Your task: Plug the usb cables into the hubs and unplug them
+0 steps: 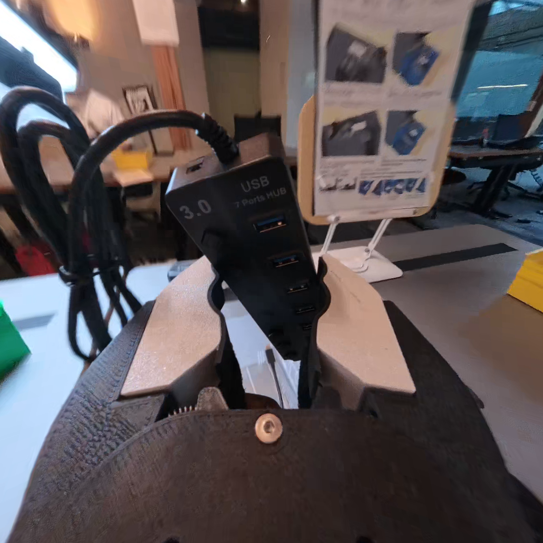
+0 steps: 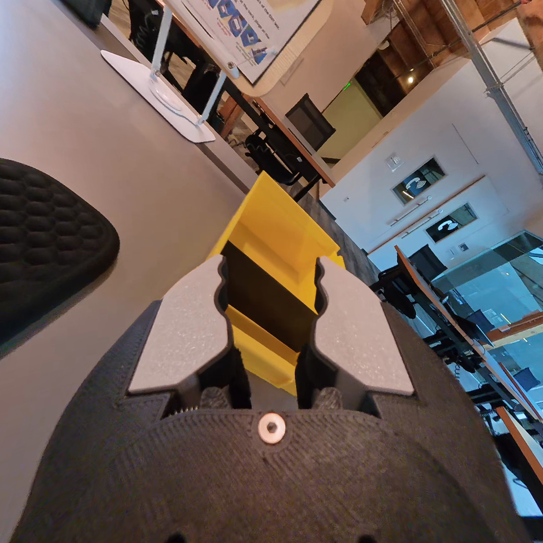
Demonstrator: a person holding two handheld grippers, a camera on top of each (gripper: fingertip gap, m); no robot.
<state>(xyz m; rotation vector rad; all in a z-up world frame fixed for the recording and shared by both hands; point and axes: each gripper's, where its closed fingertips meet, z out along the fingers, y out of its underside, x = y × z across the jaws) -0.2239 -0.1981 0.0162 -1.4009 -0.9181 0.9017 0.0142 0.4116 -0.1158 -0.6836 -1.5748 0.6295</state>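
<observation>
The counter lies under everything, and I take the black hub as the landmark here. Behind the hub, on the far side of the counter, stands a white document stand with a printed sheet. To the left of the hub hangs its own thick black cable, tied in a bundle of loops; it enters the hub at the top end. To the right of the hub, at the edge of the left wrist view, you see a yellow bin.

Your left tool holds the hub: the lower part of the hub sits between the two fingers, and the hub stands raised above the counter, tilted a little to the left, with its row of ports facing the camera. All ports that I can see are empty. Below the hub, between the fingers, a thin cable with a small plug lies on the counter.

Your right tool is half open and holds nothing. It points into the yellow bin, where something dark lies; I cannot tell what it is.

In my judgement you are at the start of the plugging step: the hub is ready, no cable is in hand. The next move calls for a cable plug in the right tool, turned to match a port.
</observation>
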